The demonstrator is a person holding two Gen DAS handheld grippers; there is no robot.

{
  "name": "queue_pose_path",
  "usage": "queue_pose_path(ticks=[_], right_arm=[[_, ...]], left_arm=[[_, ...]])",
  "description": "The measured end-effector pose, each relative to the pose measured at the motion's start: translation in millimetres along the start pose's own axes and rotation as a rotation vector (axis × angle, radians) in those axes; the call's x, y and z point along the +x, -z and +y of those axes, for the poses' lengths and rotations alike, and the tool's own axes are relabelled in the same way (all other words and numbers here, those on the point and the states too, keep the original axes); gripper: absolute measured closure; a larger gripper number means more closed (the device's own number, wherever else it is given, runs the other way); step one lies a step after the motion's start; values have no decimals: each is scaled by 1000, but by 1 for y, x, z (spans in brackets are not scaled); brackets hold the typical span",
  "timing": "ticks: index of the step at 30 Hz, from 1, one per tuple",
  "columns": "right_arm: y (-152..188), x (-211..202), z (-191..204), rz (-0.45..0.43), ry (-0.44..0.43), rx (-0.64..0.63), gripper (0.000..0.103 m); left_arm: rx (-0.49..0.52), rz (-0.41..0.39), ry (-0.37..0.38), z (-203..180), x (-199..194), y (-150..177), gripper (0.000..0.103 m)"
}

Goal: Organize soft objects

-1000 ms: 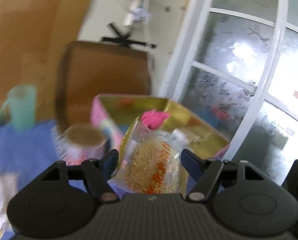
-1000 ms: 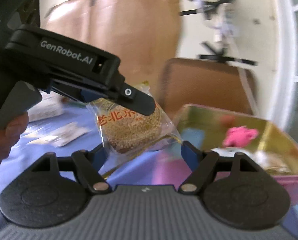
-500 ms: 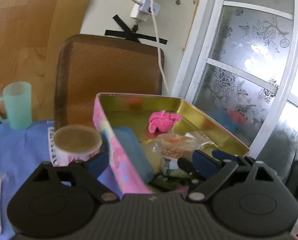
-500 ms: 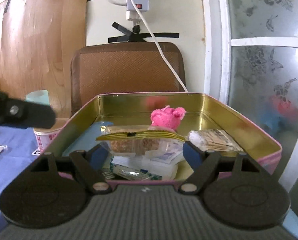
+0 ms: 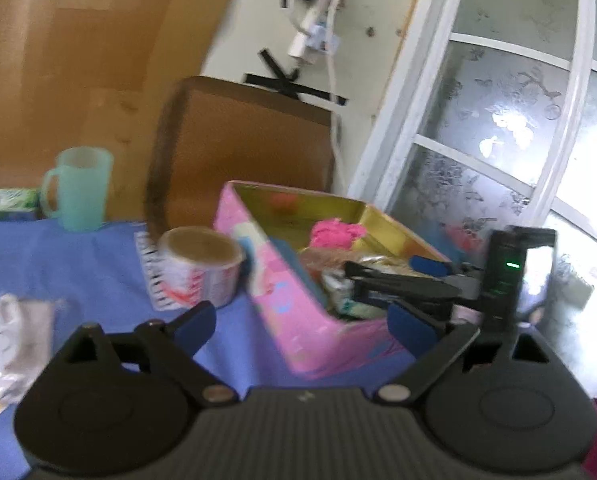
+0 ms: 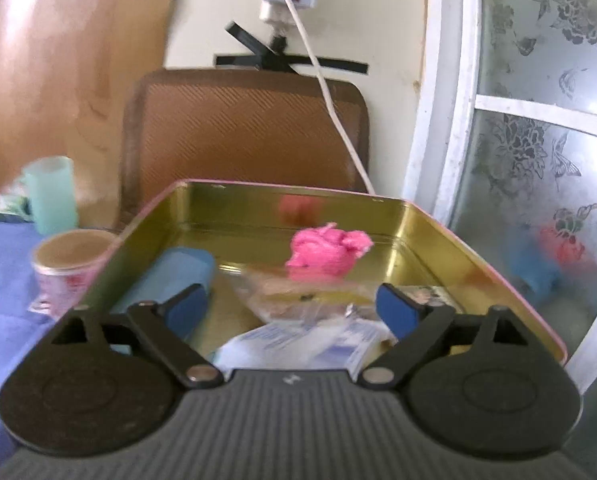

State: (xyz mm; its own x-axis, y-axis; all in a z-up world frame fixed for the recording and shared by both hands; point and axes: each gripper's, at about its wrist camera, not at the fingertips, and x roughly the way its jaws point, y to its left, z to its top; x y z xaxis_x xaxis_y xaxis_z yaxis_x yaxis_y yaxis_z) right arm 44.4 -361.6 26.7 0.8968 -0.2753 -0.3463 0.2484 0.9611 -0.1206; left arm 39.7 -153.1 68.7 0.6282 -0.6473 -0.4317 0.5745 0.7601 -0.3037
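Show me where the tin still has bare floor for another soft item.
The tin has bare gold floor along its back wall, left of the pink toy. The near half is crowded: blue roll, pastry pack and white packets.

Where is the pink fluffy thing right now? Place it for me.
The pink fluffy thing lies inside the gold-lined tin, toward its far wall, right of the blue roll and behind the wrapped pastry; the left wrist view also shows it there.
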Motion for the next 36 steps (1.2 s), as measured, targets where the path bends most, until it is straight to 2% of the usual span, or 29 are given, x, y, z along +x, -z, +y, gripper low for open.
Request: queue_pose_path(ticks=[4,6,8,12,15,19,21,24,26,29,36], right_arm=[[11,-35,13,-91,-46,-4,8],[15,-54,18,-137,-94,20,9],[15,-66,24,-144,-171,62,10],[14,-72,56,-79,-352,69,19],[13,-69,96,-31,-450,6,19],[8,-57,145,54,-537,-28,19],[7,-52,168,92,-573,-33,15],[6,-40,201,143,-591,-54,10],[8,-34,219,169,-594,-74,10],[7,-23,236,206,-585,-93,8],[7,-6,262,274,-582,-96,6]], left_arm=[[-55,21,-28,27,-18,19,7],[-72,19,-51,41,-29,29,7],[-95,0,-88,56,-44,38,7],[-190,-57,-187,93,-72,49,7],[-270,-95,-277,127,-90,52,7],[-294,-152,-405,158,-109,53,7],[-319,-177,-461,173,-115,54,7],[-378,-178,-507,196,-119,62,7],[-434,-180,-494,207,-120,67,10],[-471,-237,-466,214,-130,72,9],[-454,-276,-431,211,-135,74,8]])
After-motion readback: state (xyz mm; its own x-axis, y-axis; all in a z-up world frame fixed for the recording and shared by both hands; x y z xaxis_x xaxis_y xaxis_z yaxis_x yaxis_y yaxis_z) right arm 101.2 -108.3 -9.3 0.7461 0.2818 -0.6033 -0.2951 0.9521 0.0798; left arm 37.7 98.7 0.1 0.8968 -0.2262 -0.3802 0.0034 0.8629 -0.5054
